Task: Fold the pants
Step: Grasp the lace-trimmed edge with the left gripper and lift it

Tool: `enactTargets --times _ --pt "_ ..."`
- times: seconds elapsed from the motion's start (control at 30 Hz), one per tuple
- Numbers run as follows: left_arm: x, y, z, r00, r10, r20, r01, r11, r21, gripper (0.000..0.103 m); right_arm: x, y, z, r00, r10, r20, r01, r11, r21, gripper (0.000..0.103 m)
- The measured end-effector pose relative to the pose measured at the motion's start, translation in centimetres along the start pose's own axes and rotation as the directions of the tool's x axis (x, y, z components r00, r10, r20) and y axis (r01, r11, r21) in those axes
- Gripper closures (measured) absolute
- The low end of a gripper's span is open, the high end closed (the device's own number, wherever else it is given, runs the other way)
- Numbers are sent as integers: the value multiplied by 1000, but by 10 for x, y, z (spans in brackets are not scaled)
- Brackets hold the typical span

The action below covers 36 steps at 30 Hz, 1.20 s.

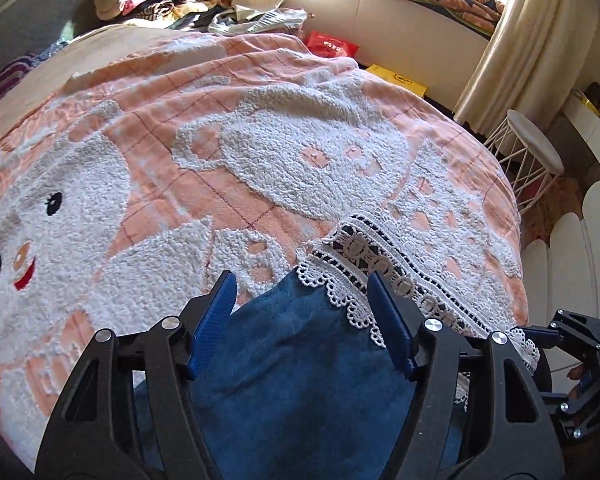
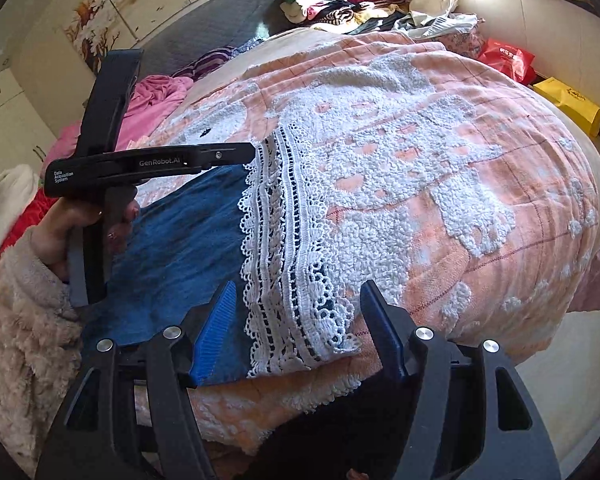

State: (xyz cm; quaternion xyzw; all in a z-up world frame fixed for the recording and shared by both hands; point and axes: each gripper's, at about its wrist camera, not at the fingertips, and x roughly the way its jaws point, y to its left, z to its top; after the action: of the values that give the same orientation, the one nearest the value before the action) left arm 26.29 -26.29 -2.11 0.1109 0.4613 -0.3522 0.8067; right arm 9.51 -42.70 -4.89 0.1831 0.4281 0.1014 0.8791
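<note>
While pants point(image 1: 300, 380) lie under both, left claw point(image 1: 302, 292), right claw point(image 2: 298, 300) gape released.

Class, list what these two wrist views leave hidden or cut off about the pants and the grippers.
- Left wrist view: the blue pants run under the left gripper and off the bottom edge; waist unseen.
- Right wrist view: the pants' near edge hides behind the right gripper; the lace hem covers the leg ends.
- Fold count: unclear in both.
</note>
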Motion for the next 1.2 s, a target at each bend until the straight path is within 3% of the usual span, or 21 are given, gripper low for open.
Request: enactTargets --times 0.07,0.13,0.17,0.23,0.37,0.43,0.53,0.63,0.7,0.77,0.9,1.03,1.2 --pt "11 4 2 999 -26 -34 26 1000 -2 50 3 -1 -1 999 50 -3 -50 999 3 59" --pt "16 9 1 997 -63 -47 63 998 -12 57 1 2 -2 998 66 2 -66 998 -11 64" --pt "16 10 0 996 -81 -45 81 997 -11 58 -1 4 -3 997 74 8 -74 997 -27 64" --pt "15 9 0 991 -130 -42 130 991 -8 71 -1 4 -2 998 64 9 -64 998 -27 62" --pt "19 0 1 989 -138 -49 140 990 37 71 12 -4 -2 998 62 -25 -62 998 8 60" --pt "24 0 1 987 -150 -64 152 988 35 63 15 -4 -1 997 70 -28 -70 998 8 59" --pt "31 3 2 982 -174 -73 175 984 10 61 19 -4 0 997 74 -31 -74 997 8 57" --pt "31 -6 0 987 -146 -67 149 988 44 61 22 0 0 996 77 -35 -77 997 -14 56" --pt "28 -14 -2 992 -107 -64 113 990 90 65 21 2 1 996 87 -34 -88 996 -25 64" --pt "25 -17 -3 994 -83 -64 90 990 109 70 18 6 2 994 103 -28 -104 994 -40 79" --pt "21 -16 -4 997 -59 -53 63 994 91 83 12 14 2 992 126 -6 -126 991 -45 81" --pt "9 -6 -8 994 -108 -19 109 994 21 92 0 31 4 990 141 26 -139 987 -82 82" --pt "-30 7 -15 985 -157 70 159 987 -31 93 -16 64 8 983 175 54 -164 972 -168 85"
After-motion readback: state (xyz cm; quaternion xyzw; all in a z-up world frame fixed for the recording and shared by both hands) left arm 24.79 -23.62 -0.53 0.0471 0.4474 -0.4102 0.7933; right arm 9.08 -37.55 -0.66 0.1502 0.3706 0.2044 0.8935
